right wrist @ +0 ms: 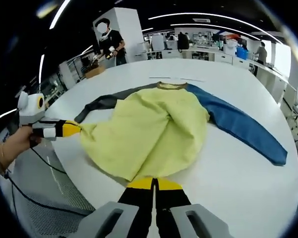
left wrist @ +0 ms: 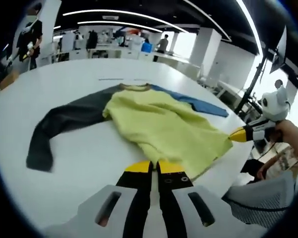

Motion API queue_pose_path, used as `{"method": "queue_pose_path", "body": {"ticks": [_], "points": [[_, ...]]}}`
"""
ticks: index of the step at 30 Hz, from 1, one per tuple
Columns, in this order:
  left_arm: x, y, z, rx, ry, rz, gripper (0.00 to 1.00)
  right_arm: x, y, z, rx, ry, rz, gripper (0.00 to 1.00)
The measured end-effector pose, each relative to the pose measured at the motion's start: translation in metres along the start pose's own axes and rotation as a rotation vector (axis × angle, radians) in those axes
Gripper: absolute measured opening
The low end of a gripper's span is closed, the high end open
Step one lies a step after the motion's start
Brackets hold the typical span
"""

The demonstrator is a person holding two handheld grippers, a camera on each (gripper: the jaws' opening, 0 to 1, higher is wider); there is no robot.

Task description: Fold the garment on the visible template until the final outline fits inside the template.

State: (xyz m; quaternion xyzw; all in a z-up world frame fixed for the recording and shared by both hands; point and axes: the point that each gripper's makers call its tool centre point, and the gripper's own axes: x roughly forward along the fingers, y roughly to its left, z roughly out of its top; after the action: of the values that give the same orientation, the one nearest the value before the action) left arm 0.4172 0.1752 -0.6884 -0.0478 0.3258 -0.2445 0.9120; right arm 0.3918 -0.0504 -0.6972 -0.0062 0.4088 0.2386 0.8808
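Note:
A long-sleeved garment (left wrist: 158, 119) lies spread on the white table (left wrist: 79, 163), with a yellow body, an olive collar, a dark grey sleeve (left wrist: 64, 121) and a blue sleeve (left wrist: 198, 103). My left gripper (left wrist: 154, 166) is shut at the near hem of the yellow body. The right gripper (left wrist: 235, 134) comes in from the right and pinches the hem's corner. In the right gripper view the garment (right wrist: 149, 129) has its hem lifted and bunched. My right gripper (right wrist: 154, 183) is shut on the hem, and the left gripper (right wrist: 74, 129) grips the far corner. A faint template line (right wrist: 173, 78) runs beyond the collar.
The table's curved edge (right wrist: 74, 183) is close to both grippers, with a grey mesh surface (right wrist: 39, 198) and a cable below it. A person (right wrist: 109, 42) stands at the far side. Desks and a person (left wrist: 162, 44) fill the background, and a light stand (left wrist: 253, 84) stands off the table.

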Motion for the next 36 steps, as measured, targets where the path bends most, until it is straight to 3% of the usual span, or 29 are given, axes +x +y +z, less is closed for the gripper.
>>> {"method": "queue_pose_path", "body": {"ticks": [8, 17, 20, 23, 28, 32, 36], "points": [[-0.021, 0.014, -0.007, -0.051, -0.012, 0.084, 0.01, -0.012, -0.01, -0.008, 0.001, 0.027, -0.022, 0.0], [-0.045, 0.029, -0.026, -0.109, 0.002, 0.162, 0.01, -0.021, -0.035, -0.026, 0.035, 0.063, -0.078, 0.0], [-0.049, 0.037, -0.04, -0.116, 0.057, 0.194, 0.01, -0.023, -0.039, -0.03, 0.075, 0.051, -0.073, 0.0], [-0.051, 0.038, -0.047, -0.128, 0.075, 0.194, 0.01, -0.024, -0.044, -0.036, 0.12, 0.051, -0.074, 0.0], [-0.051, 0.04, -0.056, -0.095, 0.113, 0.21, 0.01, -0.02, -0.044, -0.049, 0.126, 0.082, -0.074, 0.0], [-0.049, 0.043, -0.072, -0.057, 0.193, 0.216, 0.01, -0.015, -0.043, -0.061, 0.126, 0.11, -0.082, 0.0], [-0.048, 0.042, -0.081, -0.063, 0.216, 0.211, 0.01, -0.013, -0.045, -0.071, 0.095, 0.133, -0.106, 0.0]]}}
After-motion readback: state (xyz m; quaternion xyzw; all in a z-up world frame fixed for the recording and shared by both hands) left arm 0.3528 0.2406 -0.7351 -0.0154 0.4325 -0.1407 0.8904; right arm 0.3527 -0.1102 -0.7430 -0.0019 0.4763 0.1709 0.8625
